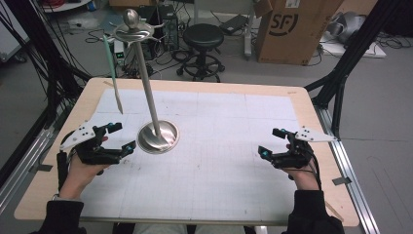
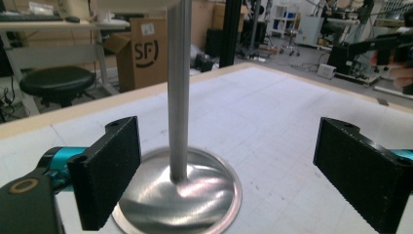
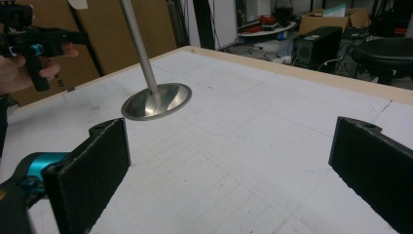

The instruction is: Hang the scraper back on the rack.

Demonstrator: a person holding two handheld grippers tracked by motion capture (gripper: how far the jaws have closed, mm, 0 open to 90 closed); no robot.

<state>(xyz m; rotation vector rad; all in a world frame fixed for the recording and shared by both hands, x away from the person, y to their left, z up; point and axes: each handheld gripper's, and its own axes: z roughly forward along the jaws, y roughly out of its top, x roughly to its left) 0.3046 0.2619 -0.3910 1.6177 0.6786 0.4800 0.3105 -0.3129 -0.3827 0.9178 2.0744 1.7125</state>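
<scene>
Steel stand (image 2: 178,97) between left gripper (image 2: 234,170) open jaws, untouched

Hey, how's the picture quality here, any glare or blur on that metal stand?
High view: sharp, even light, soft sheen on the stand's base. Left gripper view: bright glare streaks on the base, backdrop soft. Right gripper view: the base gleams mildly, near pads slightly blurred.

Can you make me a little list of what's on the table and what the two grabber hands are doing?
Stand: metal stand, upright, round base on the white mat
Hanging thing: green strip on the stand's top
Left gripper: fingers open, beside the base, holding nothing
Right gripper: fingers open, empty, over the mat's right side
</scene>
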